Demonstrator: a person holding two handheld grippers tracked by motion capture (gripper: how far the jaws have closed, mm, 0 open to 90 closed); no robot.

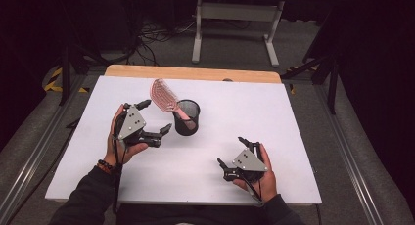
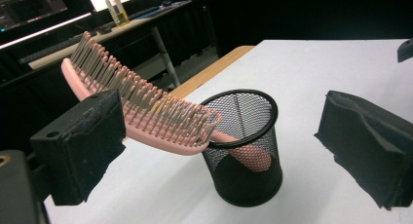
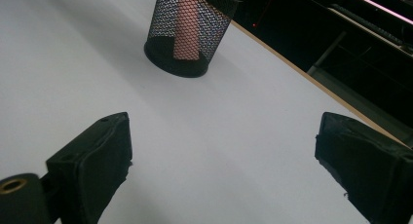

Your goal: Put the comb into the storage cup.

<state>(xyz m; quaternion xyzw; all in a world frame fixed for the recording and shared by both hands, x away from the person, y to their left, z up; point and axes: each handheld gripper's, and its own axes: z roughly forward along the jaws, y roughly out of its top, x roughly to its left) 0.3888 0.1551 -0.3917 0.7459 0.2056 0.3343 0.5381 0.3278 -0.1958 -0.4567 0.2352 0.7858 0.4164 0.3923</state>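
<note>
On the white table (image 1: pixel 293 137), a mesh cup (image 1: pixel 187 117) holds a hairbrush (image 1: pixel 164 100).

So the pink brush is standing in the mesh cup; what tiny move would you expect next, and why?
Probably the left gripper draws back a little. Its jaws stand open beside the pink brush, not touching it, and the handle already sits inside the black mesh cup, so nothing looks left to hold.
</note>
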